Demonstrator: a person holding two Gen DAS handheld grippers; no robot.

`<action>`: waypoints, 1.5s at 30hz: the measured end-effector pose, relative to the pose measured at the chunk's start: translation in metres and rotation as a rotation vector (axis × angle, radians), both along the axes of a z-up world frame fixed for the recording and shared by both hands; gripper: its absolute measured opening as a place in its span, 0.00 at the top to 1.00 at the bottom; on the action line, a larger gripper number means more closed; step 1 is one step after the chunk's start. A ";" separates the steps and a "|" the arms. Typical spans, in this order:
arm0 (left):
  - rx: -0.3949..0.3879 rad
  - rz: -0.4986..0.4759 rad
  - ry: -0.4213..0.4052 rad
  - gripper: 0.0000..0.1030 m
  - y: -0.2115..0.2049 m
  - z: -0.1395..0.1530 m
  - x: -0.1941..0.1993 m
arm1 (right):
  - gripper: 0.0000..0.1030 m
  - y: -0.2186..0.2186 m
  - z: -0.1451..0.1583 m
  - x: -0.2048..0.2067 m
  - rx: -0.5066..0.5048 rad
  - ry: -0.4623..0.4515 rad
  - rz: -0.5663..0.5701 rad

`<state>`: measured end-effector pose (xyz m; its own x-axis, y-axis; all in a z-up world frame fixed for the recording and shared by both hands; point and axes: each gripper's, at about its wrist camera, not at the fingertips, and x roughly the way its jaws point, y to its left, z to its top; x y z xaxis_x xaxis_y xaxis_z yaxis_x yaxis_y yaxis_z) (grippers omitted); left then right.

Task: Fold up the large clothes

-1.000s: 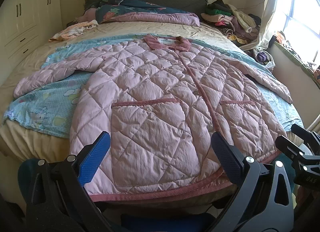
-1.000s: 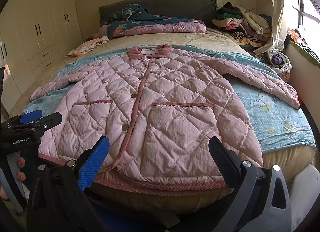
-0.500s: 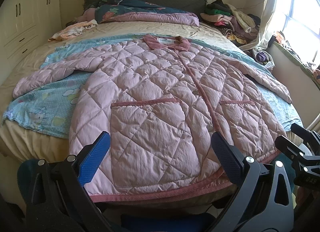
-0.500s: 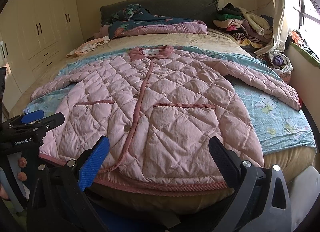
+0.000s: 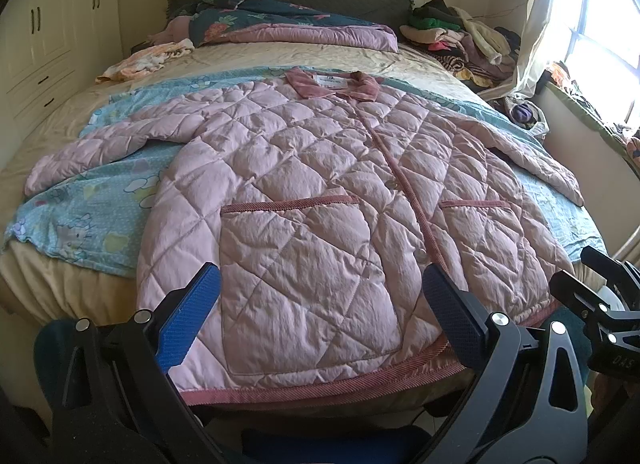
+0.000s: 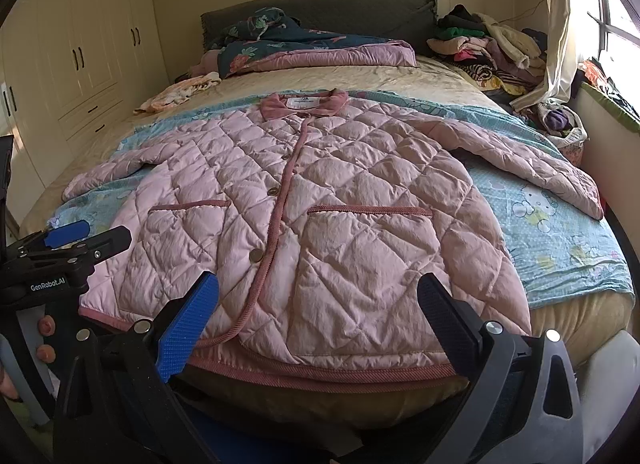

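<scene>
Daylight is flooding in from the window [image 5: 600, 20]

Glare is blowing out the panes; fisheye bending is darkening the corners, everything else staying sharp.

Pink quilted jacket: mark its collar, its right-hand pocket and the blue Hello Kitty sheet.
collar [image 6: 304, 103], right wrist view, on the label.
pocket [image 6: 368, 252], right wrist view, pocket middle.
Hello Kitty sheet [image 6: 560, 240], right wrist view, bare part.

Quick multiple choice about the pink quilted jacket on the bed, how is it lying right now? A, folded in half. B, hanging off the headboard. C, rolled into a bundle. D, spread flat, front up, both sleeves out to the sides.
D: the pink quilted jacket lies spread flat on the bed, buttons and pockets facing up, a sleeve stretched out to each side.
</scene>
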<state>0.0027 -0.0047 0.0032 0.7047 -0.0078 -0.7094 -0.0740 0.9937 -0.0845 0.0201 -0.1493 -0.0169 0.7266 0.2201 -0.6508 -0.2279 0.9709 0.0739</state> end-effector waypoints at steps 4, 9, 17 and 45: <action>0.000 0.000 0.002 0.08 -0.004 -0.002 0.002 | 0.04 0.000 0.000 0.001 -0.001 0.000 0.001; -0.004 -0.006 0.000 0.08 -0.003 -0.008 0.003 | 0.04 0.000 0.000 0.002 -0.003 0.000 -0.002; -0.012 -0.014 -0.007 0.08 -0.001 -0.006 0.016 | 0.04 0.000 0.004 0.016 -0.009 -0.002 -0.010; -0.070 0.056 -0.049 0.08 0.041 0.045 0.127 | 0.04 0.001 0.061 0.141 0.012 -0.049 -0.076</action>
<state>0.1294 0.0362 0.0485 0.7396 -0.0157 -0.6729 -0.1236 0.9796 -0.1587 0.1609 -0.1478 0.0445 0.7723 0.1706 -0.6119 -0.1574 0.9846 0.0758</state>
